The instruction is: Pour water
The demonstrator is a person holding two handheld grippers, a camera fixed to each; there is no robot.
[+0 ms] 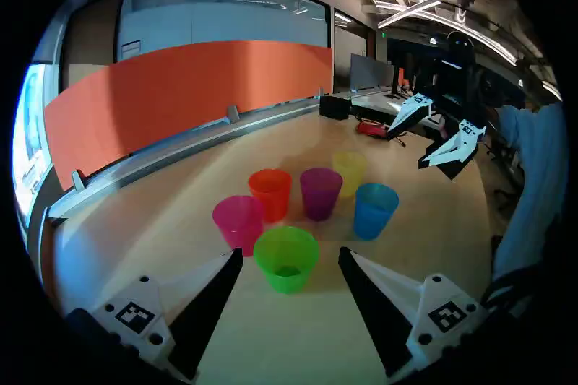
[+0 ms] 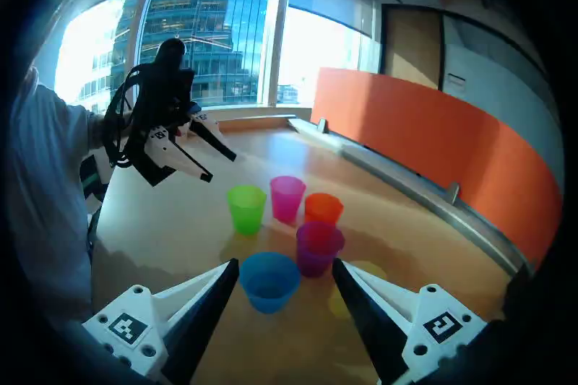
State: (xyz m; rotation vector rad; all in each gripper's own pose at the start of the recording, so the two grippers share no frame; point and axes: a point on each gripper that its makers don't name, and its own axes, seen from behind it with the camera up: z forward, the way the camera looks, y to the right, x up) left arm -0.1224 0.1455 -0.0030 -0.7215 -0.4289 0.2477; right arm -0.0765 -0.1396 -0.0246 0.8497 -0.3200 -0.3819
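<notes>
Six plastic cups stand clustered on a wooden table (image 1: 180,226). In the left gripper view they are green (image 1: 287,258), pink (image 1: 238,220), orange (image 1: 270,193), purple (image 1: 321,193), yellow (image 1: 350,170) and blue (image 1: 375,209). My left gripper (image 1: 289,251) is open, with the green cup just ahead between its fingertips, not touching. In the right gripper view my right gripper (image 2: 284,264) is open around the blue cup (image 2: 269,280), without contact. The purple cup (image 2: 318,246) stands beside it. Each gripper also appears in the other's view, open in the air: right (image 1: 404,150), left (image 2: 222,168).
An orange partition (image 1: 188,96) and a metal rail (image 1: 180,143) run along the table's far edge. A red object (image 1: 370,127) and a black box (image 1: 334,106) lie at the far end. A person's sleeve (image 2: 43,190) is at the left, with large windows (image 2: 209,31) behind.
</notes>
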